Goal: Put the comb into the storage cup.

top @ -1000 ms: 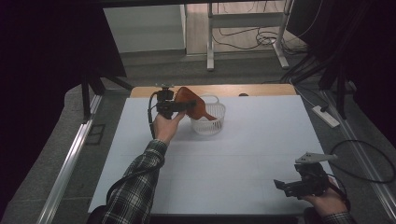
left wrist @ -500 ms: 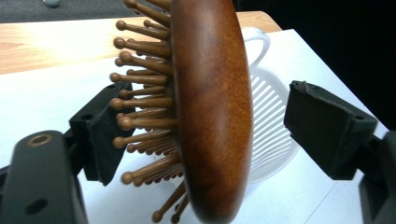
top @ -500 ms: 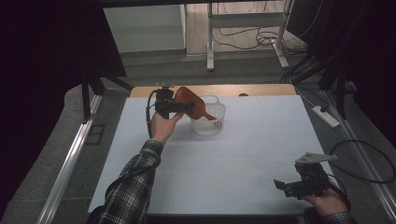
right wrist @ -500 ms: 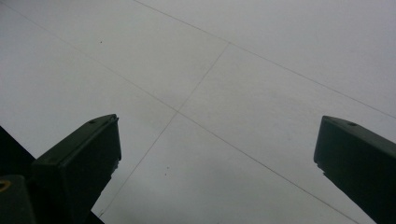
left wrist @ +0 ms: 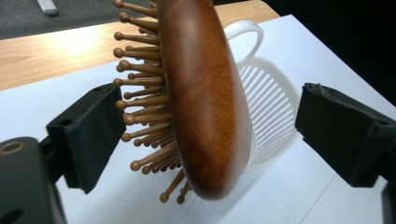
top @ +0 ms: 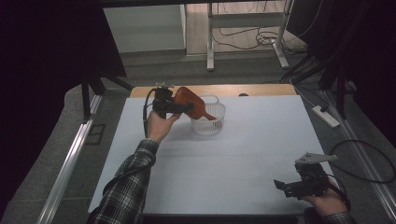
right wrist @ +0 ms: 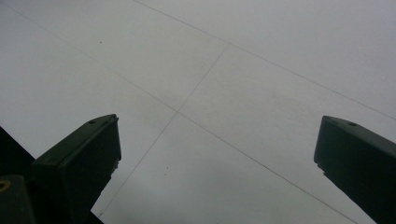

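A brown wooden hairbrush (top: 192, 103) (left wrist: 205, 93) with wooden pins leans with its lower end in a small white plastic basket (top: 208, 122) (left wrist: 273, 107) at the table's far middle. My left gripper (top: 186, 108) (left wrist: 210, 135) stands around the brush head. Its jaws have just been opening: the left pad sits at the pin tips, and the right pad stands clear of the brush's smooth back. My right gripper (top: 286, 185) (right wrist: 215, 154) is open over the bare white table near the front right corner, with nothing between its jaws.
The white table top (top: 243, 158) stretches between the two hands. A wooden strip (top: 252, 89) (left wrist: 56, 51) runs along its far edge. A power strip (top: 326, 116) and cables lie on the floor to the right.
The left hand has shifted only slightly beside the basket, and the brush still leans in it. The right hand has kept still.
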Demonstrator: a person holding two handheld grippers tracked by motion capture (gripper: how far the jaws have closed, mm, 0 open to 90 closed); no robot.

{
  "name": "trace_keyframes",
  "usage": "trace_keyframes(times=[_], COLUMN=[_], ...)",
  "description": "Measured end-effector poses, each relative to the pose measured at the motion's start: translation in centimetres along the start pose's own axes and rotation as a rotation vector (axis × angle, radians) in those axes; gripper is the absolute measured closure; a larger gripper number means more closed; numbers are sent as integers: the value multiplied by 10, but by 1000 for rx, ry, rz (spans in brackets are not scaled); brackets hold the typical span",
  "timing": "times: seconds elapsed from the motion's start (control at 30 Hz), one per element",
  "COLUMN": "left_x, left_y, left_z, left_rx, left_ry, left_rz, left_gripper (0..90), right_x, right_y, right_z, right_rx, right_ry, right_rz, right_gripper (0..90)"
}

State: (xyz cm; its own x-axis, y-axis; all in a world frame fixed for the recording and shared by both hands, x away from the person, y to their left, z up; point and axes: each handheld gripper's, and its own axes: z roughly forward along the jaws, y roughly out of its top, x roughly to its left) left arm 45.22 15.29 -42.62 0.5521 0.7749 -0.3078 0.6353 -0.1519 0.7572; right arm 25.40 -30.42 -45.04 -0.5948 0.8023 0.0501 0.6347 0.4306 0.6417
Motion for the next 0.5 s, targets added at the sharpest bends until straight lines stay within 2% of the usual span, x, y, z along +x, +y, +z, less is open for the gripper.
trace_keyframes(times=[0.17, 0.5], left_x=[-2, -8], left_y=[1, 2], left_z=[-3, -10], left_rx=[26, 55], left_ry=[4, 45], left_rz=[35, 137], left_gripper=[61, 31], right_x=[0, 0], right_y=[0, 0], right_z=[0, 0], right_rx=[0, 0], right_ry=[0, -1], right_rz=[0, -3], right_gripper=[7, 6])
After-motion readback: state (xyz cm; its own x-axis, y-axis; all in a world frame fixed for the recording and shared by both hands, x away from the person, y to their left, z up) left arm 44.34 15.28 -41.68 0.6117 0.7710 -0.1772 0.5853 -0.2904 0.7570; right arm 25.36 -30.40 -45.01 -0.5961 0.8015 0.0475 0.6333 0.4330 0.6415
